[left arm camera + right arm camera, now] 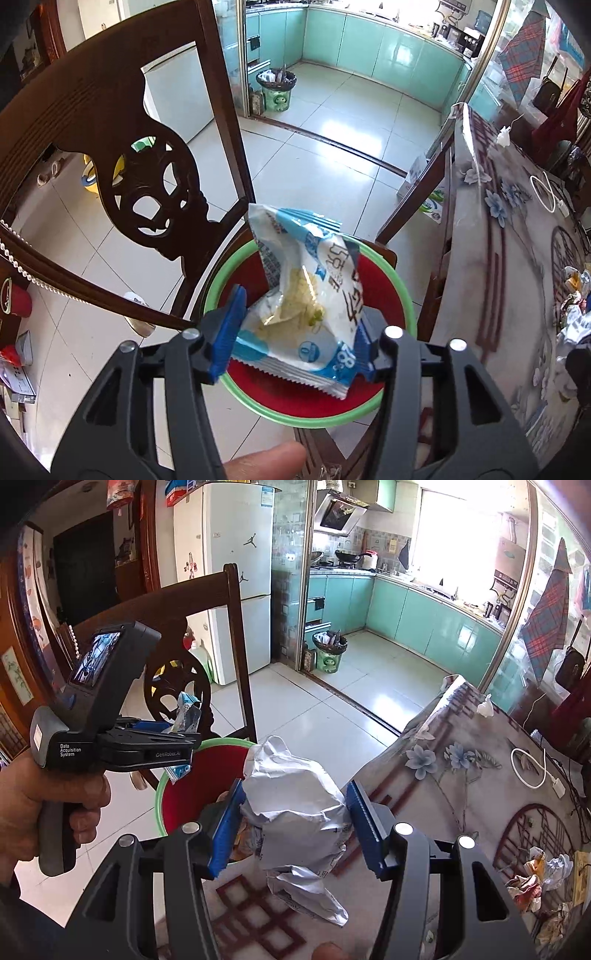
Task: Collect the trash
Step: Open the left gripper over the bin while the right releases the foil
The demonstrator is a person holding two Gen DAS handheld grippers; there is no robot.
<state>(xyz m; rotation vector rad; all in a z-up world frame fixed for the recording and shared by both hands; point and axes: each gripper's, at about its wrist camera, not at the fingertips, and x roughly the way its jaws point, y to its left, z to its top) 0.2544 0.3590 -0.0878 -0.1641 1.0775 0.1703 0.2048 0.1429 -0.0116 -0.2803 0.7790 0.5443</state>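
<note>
My left gripper [299, 332] is shut on a blue and white snack wrapper [310, 295] and holds it right above a red bin with a green rim [404, 291]. In the right wrist view the left gripper [181, 731] with the wrapper [186, 712] is over the bin [166, 786]. My right gripper [295, 823] is shut on a crumpled silver-grey bag [295, 812], held just right of the bin, above the table edge. More crumpled trash [539, 878] lies on the table at the right; it also shows in the left wrist view [574, 310].
A dark carved wooden chair [147, 177] stands behind the bin. The table with a flowered cloth [461, 786] carries a white cable [532, 768] and a tissue [485, 707]. A second waste basket [328, 653] stands at the kitchen doorway.
</note>
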